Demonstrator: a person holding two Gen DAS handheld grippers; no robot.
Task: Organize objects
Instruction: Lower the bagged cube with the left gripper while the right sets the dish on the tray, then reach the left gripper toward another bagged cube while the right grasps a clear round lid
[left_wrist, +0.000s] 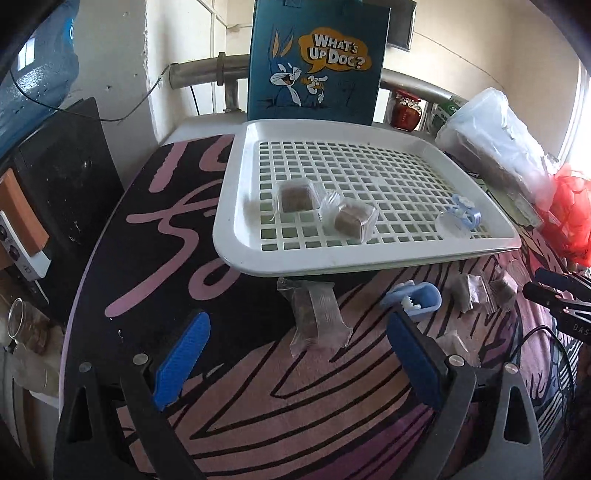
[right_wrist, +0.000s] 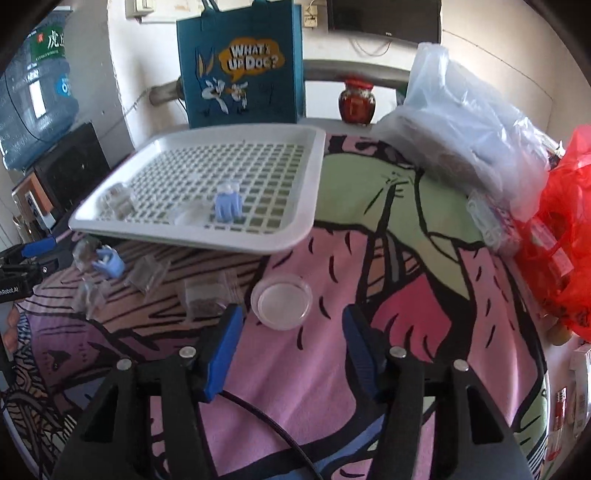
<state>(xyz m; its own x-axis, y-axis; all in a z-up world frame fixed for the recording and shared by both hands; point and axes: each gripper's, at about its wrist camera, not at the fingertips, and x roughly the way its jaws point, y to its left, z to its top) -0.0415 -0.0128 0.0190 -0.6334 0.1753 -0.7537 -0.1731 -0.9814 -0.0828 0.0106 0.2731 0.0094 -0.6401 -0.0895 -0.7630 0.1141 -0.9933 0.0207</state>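
Observation:
A white slotted tray (left_wrist: 236, 236) (right_wrist: 303, 236) lies on the patterned cloth. On it are two wrapped brown cubes (left_wrist: 293, 197) (left_wrist: 349, 219), a clear round lid (left_wrist: 448, 225) and a pale blue clip (left_wrist: 461, 214) (right_wrist: 228, 206). In front of the tray lie another blue clip (left_wrist: 413, 299) (right_wrist: 109, 262) and several clear-wrapped packets (left_wrist: 469, 291) (right_wrist: 205, 295). My left gripper (left_wrist: 299, 319) stands wide open over one wrapped packet (left_wrist: 314, 317), pads well clear of it. My right gripper (right_wrist: 291, 312) is open, a clear round dish (right_wrist: 282, 301) just beyond its fingertips, untouched.
A blue cartoon tote bag (left_wrist: 314, 59) (right_wrist: 240, 62) stands behind the tray. A red jar (right_wrist: 356, 99), a clear plastic bag (right_wrist: 461, 125) and a red bag (right_wrist: 569, 229) crowd the right side. A water bottle (left_wrist: 33, 74) and a black box (left_wrist: 66, 177) sit at left.

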